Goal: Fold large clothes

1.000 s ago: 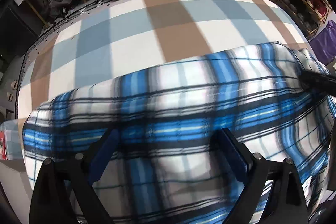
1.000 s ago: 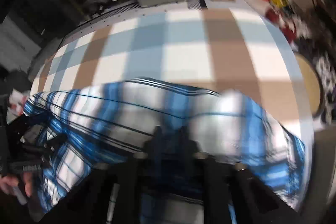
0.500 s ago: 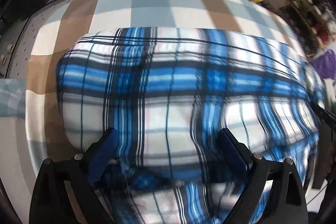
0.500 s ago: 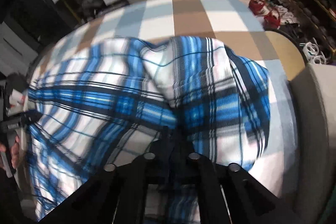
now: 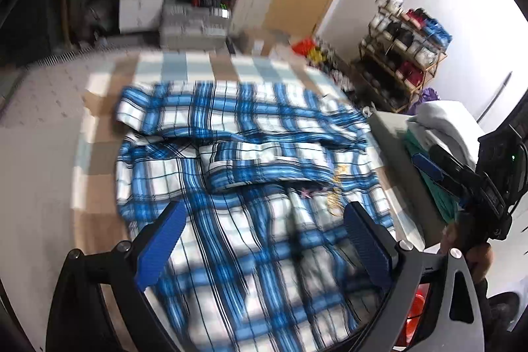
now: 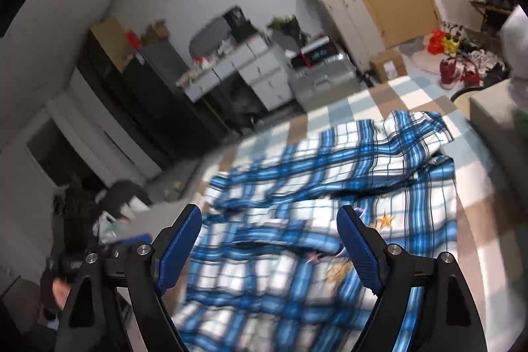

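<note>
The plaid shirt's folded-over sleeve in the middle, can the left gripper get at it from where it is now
Probably yes. The left gripper is open and holds nothing, and the sleeve lies on top of the plaid shirt just ahead of its fingers. Nothing stands between them; the right gripper is off to the side.

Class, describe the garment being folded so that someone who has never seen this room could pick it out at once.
Start at the large bed with the checked cover of pale blue, brown and white squares. Spread across it lies the plaid shirt, rumpled, one sleeve laid over its body. Its bright blue and white plaid with thin black lines, plus small gold stars, separates it from the duller cover beneath.
</note>
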### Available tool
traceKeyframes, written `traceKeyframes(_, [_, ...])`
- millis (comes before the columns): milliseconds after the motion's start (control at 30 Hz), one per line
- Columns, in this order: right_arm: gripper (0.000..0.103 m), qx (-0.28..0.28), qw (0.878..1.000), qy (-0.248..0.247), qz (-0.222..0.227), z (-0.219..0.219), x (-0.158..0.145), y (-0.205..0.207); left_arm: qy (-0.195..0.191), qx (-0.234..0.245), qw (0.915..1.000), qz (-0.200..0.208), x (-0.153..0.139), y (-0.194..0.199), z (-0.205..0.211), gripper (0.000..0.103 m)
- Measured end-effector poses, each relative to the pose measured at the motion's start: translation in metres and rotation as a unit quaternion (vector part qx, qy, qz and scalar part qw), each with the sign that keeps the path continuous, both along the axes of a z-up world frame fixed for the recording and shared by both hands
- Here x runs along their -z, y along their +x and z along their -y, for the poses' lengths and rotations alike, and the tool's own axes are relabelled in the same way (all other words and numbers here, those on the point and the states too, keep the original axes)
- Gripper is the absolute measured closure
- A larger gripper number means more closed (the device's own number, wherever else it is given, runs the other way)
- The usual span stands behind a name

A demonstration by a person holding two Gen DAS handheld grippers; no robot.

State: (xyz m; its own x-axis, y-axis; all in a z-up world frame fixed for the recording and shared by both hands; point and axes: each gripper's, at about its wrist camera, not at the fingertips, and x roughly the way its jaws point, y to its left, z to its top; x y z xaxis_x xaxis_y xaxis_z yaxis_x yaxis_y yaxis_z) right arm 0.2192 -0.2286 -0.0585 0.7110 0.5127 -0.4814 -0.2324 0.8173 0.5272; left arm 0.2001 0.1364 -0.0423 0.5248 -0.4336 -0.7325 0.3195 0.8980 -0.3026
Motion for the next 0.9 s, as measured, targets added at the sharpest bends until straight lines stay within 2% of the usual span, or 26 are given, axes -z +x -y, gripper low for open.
traceKeyframes(67, [0.011, 0.042, 0.999, -0.015, 0.026, -0.004, -0.011, -0.036, 0.024, -0.022, 0.9987, 0.040, -0.014, -0.026, 0.002, 0.009])
traceKeyframes(100, [0.009, 0.058, 0.997, -0.015, 0.044, -0.006, -0.014, -0.054, 0.035, -0.051, 0.9961, 0.063, -0.020, -0.041, 0.005, 0.009])
traceKeyframes(167, [0.002, 0.079, 0.995, -0.009, 0.068, -0.005, -0.014, -0.086, 0.057, -0.089, 0.9907, 0.085, -0.021, -0.057, 0.007, 0.009])
traceKeyframes(267, [0.001, 0.111, 0.989, -0.026, 0.095, -0.008, -0.014, -0.133, 0.060, -0.101, 0.9860, 0.118, -0.022, -0.086, 0.016, 0.009])
traceKeyframes(333, [0.000, 0.126, 0.984, -0.054, 0.110, -0.010, -0.017, -0.156, 0.065, -0.110, 0.9827, 0.134, -0.014, -0.101, 0.016, 0.001])
traceKeyframes(367, [0.000, 0.129, 0.982, -0.066, 0.117, -0.010, -0.018, -0.167, 0.071, -0.122, 0.9802, 0.139, -0.010, -0.106, 0.017, 0.001])
traceKeyframes(433, [0.000, 0.121, 0.981, -0.083, 0.125, -0.012, -0.017, -0.185, 0.095, -0.130, 0.9776, 0.136, 0.003, -0.110, 0.022, 0.001])
traceKeyframes(500, [0.000, 0.111, 0.983, -0.088, 0.120, -0.011, -0.011, -0.193, 0.103, -0.116, 0.9796, 0.127, 0.012, -0.116, 0.024, 0.001])
traceKeyframes(600, [0.000, 0.117, 0.984, -0.092, 0.101, -0.008, 0.007, -0.198, 0.103, -0.123, 0.9796, 0.121, 0.031, -0.118, 0.017, 0.001])
traceKeyframes(700, [0.000, 0.134, 0.985, -0.087, 0.071, -0.001, 0.033, -0.201, 0.088, -0.125, 0.9846, 0.084, 0.050, -0.114, 0.007, 0.001])
traceKeyframes(800, [0.000, 0.130, 0.989, -0.062, 0.021, 0.004, 0.059, -0.197, 0.069, -0.128, 0.9877, 0.058, 0.066, -0.112, -0.003, 0.001])
traceKeyframes(900, [0.000, 0.122, 0.992, -0.023, -0.007, 0.007, 0.076, -0.196, 0.083, -0.135, 0.9864, 0.044, 0.079, -0.110, -0.004, 0.001])
